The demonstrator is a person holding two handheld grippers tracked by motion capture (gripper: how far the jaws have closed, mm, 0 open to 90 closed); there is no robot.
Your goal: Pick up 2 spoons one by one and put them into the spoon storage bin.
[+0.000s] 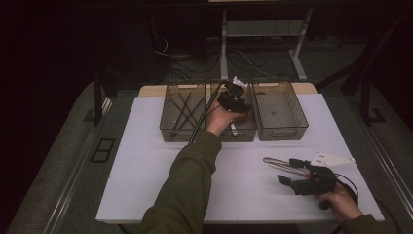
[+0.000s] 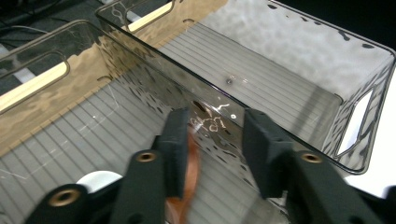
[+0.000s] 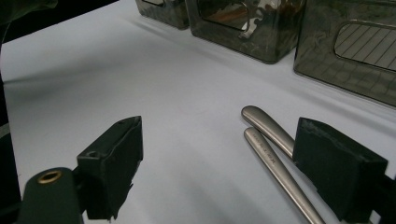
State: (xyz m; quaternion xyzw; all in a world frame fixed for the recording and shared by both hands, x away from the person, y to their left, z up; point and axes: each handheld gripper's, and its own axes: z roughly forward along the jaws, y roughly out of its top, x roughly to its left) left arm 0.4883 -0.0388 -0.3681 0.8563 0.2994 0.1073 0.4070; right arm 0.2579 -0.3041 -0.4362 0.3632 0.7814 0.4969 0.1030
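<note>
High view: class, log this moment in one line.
left gripper: open over middle bin | right gripper: open beside two metal handles on table

Dim light leaves the room behind the white table (image 1: 146, 161) nearly black, glare ripples across the clear bins' (image 2: 289, 51) walls, and a copper-coloured thing (image 2: 189, 154) inside them blurs softly.

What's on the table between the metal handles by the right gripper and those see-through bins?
Nothing: in the right gripper view, bare white table runs from the two metal handles up to the bins. The high view shows the same bare stretch.
</note>
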